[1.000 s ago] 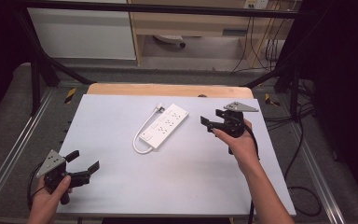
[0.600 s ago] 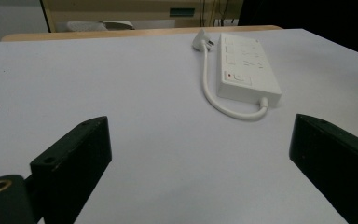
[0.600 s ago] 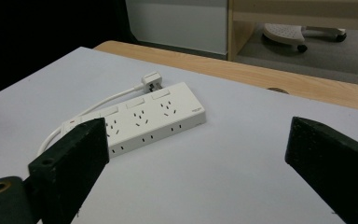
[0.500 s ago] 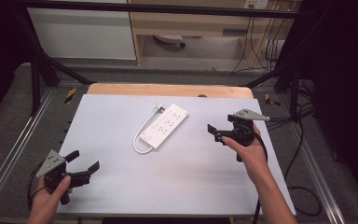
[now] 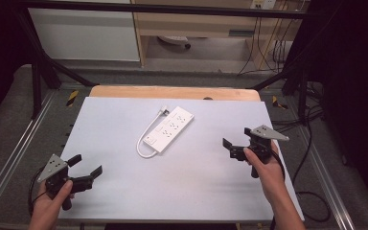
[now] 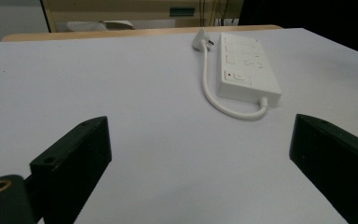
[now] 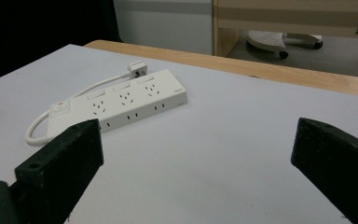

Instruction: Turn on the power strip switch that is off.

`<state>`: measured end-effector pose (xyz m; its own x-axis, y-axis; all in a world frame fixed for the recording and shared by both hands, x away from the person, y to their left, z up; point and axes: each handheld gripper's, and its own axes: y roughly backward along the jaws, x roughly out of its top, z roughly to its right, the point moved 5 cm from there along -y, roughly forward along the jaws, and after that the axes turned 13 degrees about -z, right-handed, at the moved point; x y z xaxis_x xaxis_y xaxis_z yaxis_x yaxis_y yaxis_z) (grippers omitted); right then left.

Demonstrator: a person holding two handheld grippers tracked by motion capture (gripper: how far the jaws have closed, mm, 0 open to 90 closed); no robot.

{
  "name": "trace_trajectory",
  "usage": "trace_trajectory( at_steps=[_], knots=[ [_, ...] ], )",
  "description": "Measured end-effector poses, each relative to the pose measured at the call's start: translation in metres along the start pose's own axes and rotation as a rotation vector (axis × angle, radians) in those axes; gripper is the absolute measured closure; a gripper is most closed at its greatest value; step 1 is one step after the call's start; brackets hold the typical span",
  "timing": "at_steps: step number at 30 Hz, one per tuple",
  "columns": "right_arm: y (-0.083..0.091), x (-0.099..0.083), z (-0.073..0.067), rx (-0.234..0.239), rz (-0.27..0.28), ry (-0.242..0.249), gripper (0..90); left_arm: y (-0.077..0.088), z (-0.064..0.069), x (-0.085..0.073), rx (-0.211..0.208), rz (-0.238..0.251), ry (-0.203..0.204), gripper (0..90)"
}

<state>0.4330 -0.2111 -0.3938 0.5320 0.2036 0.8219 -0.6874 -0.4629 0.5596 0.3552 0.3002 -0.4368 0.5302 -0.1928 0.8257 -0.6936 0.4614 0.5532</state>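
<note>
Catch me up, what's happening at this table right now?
A person sits at a white table holding a two-jaw gripper in each hand. Nothing is being handled at this moment: the left gripper sits near the front-left corner, open and empty, and the right gripper is at the right side, also open and empty. A white power strip lies flat mid-table with its short cord looped beside it and its plug lying at the far end. Neither gripper touches it.

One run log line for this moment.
left gripper: open, empty | right gripper: open, empty | power strip: mid-table, untouched, unplugged
</note>
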Motion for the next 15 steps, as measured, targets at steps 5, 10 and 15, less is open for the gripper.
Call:
trace_trajectory(
  at_steps=[5, 10, 15],
  knots=[
    [0.006, -0.013, 0.004, -0.010, 0.001, -0.013, 2.7, 0.000, 0.000, 0.000, 0.001, -0.002, -0.003, 5.6],
    [0.011, -0.028, 0.008, -0.018, -0.009, -0.021, 2.9, 0.000, 0.001, 0.000, 0.001, -0.007, -0.003, 5.5],
    [0.015, -0.041, 0.011, -0.034, -0.013, -0.017, 3.4, 0.000, 0.001, -0.001, 0.001, -0.007, -0.006, 5.5]
  ],
)
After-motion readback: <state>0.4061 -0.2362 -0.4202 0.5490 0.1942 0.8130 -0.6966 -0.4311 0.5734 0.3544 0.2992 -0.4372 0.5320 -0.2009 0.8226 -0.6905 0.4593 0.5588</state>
